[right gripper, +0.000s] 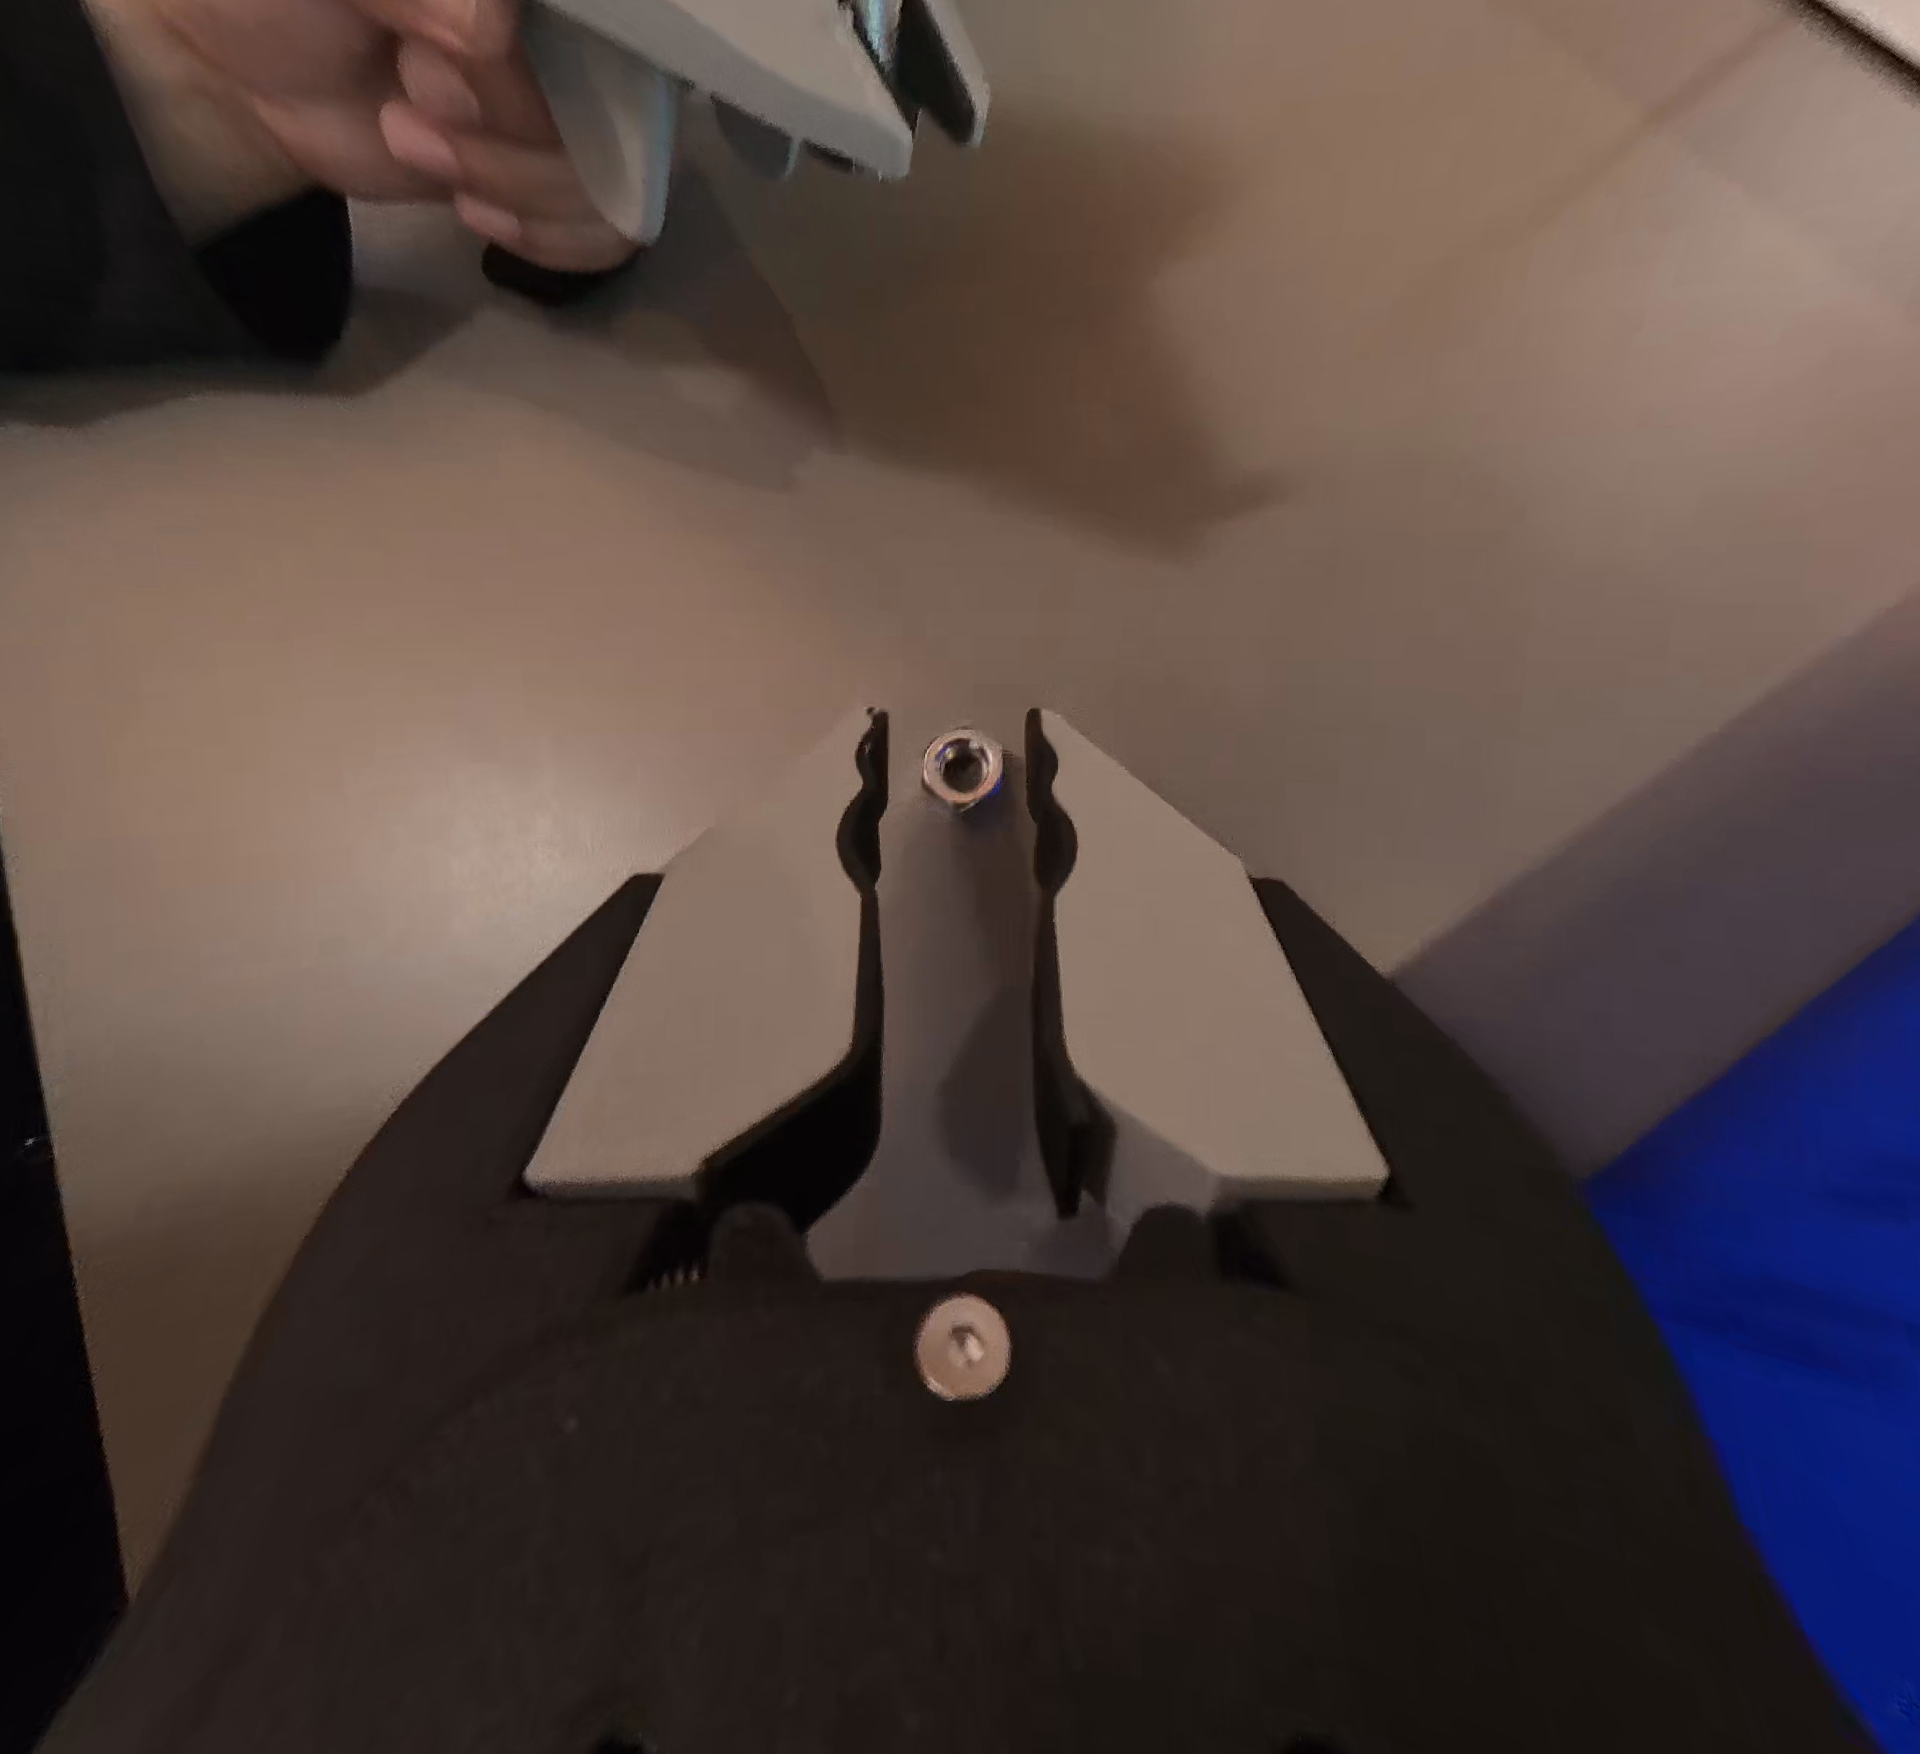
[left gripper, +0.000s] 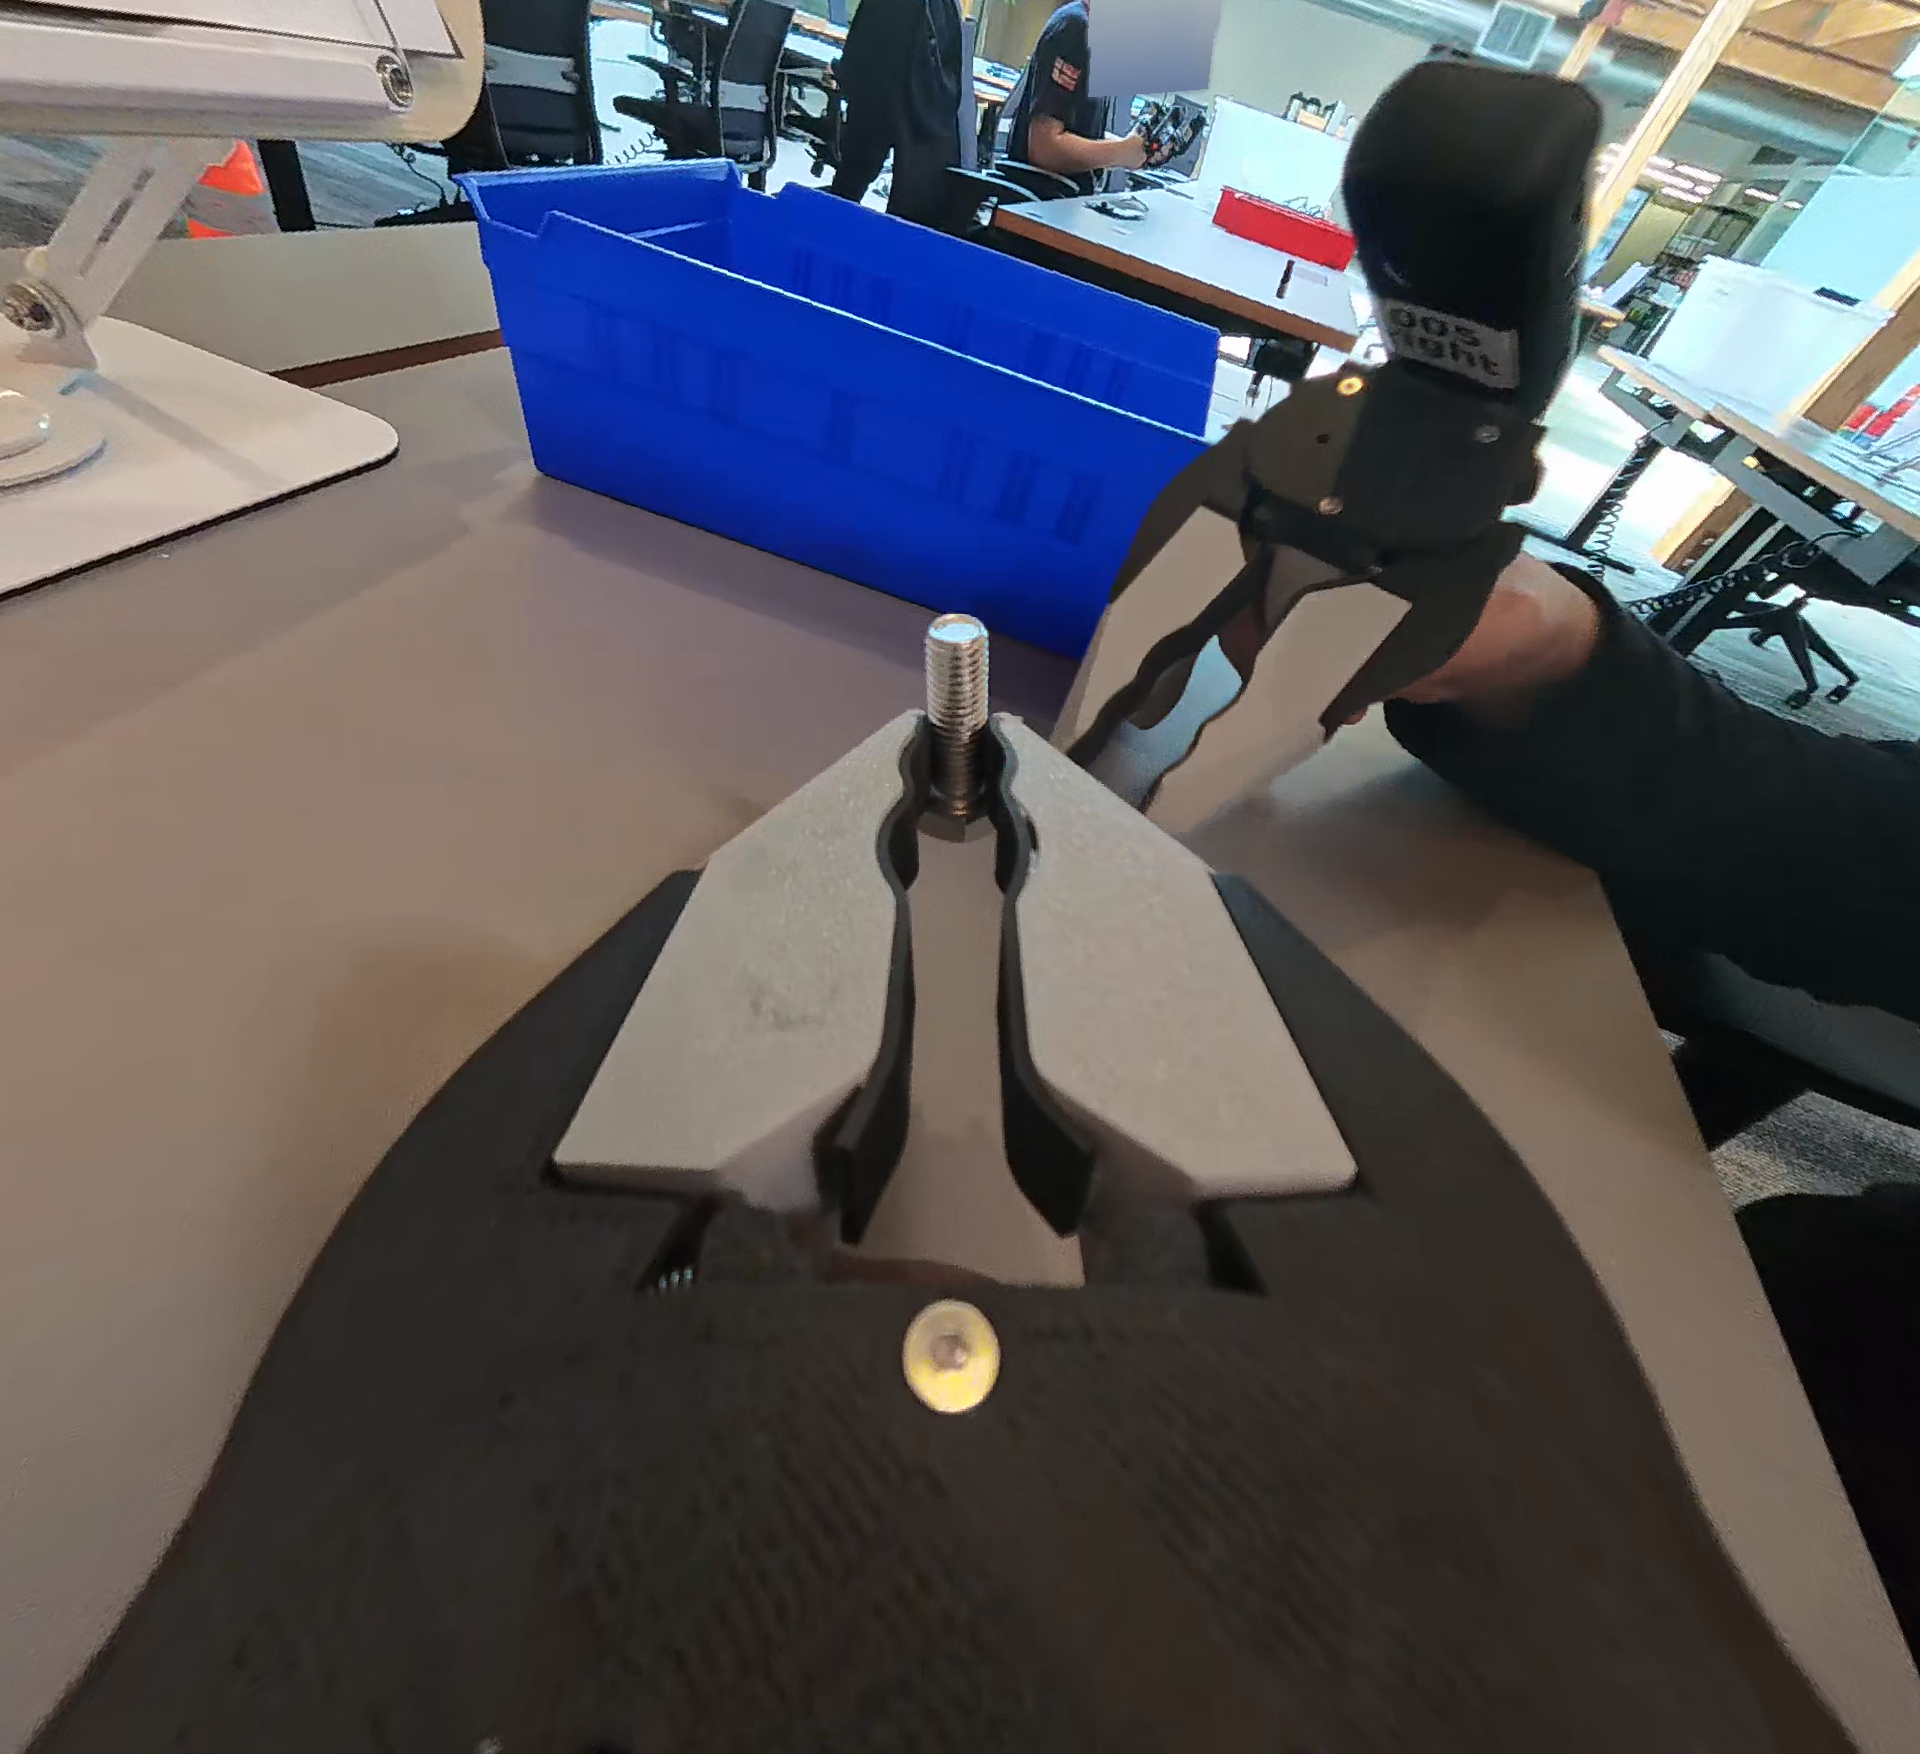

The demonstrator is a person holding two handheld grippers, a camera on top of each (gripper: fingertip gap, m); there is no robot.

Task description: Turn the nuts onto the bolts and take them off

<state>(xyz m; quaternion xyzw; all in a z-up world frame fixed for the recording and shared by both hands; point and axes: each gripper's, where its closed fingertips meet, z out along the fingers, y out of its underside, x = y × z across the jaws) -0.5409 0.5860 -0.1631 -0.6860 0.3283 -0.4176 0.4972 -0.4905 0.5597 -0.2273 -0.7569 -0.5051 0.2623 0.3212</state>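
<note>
My left gripper (left gripper: pixel 954 759) has its grey fingers clamped on a silver threaded steel bolt (left gripper: pixel 953 702), held upright with the threaded end sticking above the fingertips, over the grey-brown table top (left gripper: pixel 312 821). My right gripper (right gripper: pixel 956 748) has its fingers apart, and a small silver hex nut (right gripper: pixel 962 766) lies on the table between the tips, touching neither, bore facing up. The step in hand, as I read it, is picking up the nut. To do it well I would centre the tips on two opposite flats, close low near the table, and keep the bore axis clear so it can meet the bolt end squarely; a skewed pinch could make the nut pop out or cross-thread later. The blue plastic bin (left gripper: pixel 852 395) stands at the far side, well apart from the bolt. Hard to make out: the bolt head is hidden inside the left fingers, the bin's contents cannot be seen, and the left gripper is blurred in the right wrist view.
</note>
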